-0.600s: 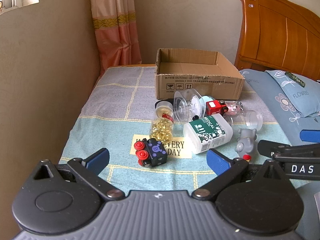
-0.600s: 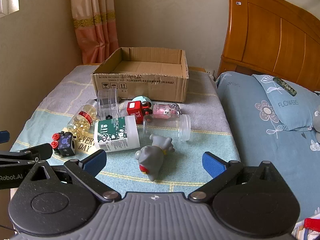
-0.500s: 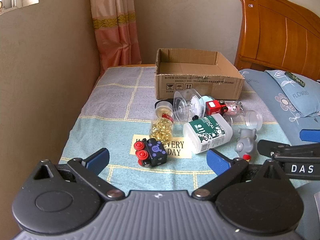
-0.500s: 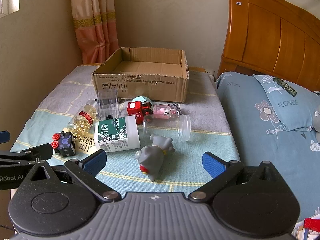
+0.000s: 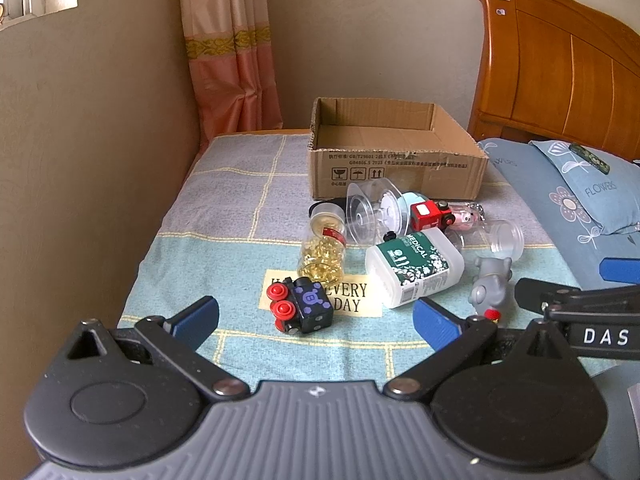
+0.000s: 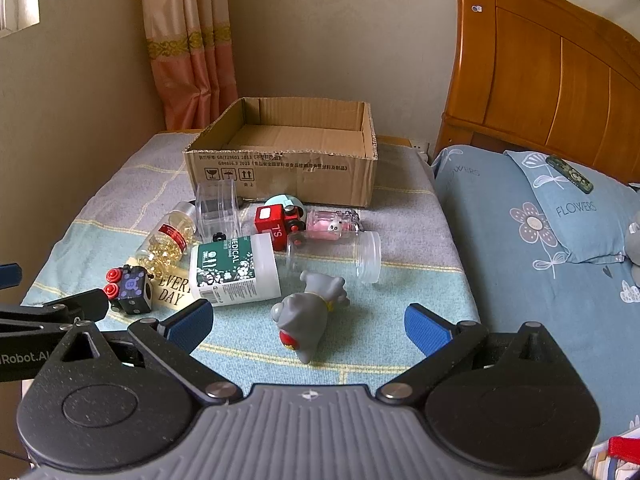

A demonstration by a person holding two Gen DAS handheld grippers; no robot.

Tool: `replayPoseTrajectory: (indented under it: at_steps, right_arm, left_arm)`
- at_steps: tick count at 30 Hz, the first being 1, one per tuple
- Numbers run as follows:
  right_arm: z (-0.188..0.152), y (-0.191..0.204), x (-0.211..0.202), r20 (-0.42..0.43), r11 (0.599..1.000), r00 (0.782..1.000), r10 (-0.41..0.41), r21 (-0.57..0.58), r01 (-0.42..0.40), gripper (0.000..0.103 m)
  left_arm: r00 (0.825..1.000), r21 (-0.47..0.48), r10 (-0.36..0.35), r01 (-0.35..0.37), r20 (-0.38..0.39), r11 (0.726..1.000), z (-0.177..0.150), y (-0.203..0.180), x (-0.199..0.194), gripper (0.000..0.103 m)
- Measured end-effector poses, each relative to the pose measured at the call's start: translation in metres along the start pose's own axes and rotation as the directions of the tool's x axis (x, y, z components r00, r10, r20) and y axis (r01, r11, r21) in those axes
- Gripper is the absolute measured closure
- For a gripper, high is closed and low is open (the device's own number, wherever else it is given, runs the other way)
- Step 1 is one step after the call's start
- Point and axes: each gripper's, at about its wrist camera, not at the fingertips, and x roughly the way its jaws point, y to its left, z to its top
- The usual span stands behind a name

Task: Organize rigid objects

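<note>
Loose things lie on the checked cloth in front of an empty cardboard box [image 5: 396,160] [image 6: 288,160]. Among them are a black toy block with red knobs [image 5: 302,308] [image 6: 130,288], a jar of yellow capsules [image 5: 323,250] [image 6: 166,240], a white bottle with a green label [image 5: 416,266] [image 6: 232,270], a red toy truck [image 5: 430,214] [image 6: 278,220], a clear spool [image 5: 372,214] [image 6: 218,206], a clear jar [image 6: 336,254] and a grey figurine [image 5: 490,286] [image 6: 310,312]. My left gripper [image 5: 316,320] is open just short of the black block. My right gripper [image 6: 308,324] is open around the figurine without touching it.
A wall [image 5: 80,180] runs close along the left. A bed with a flowered blue pillow [image 6: 572,208] and a wooden headboard [image 6: 540,72] lies on the right. A curtain [image 5: 232,52] hangs behind the box. A small pink bottle [image 6: 330,222] lies beside the truck.
</note>
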Motion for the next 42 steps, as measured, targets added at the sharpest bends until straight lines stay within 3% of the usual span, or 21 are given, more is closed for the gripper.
replayPoseTrajectory:
  at_steps: [31, 42]
  right_arm:
    - [0.004, -0.003, -0.003, 0.018, 1.000, 1.000, -0.004, -0.005, 0.004, 0.000]
    - [0.000, -0.008, 0.006, 0.060, 0.996, 0.997, 0.056, -0.071, -0.052, 0.000]
  left_arm:
    - [1.000, 0.003, -0.028, 0.028, 0.002, 1.000, 0.002, -0.001, 0.004, 0.001]
    - [0.999, 0.047, -0.053, 0.053, 0.008, 0.997, 0.002, 0.003, 0.015, 0.001]
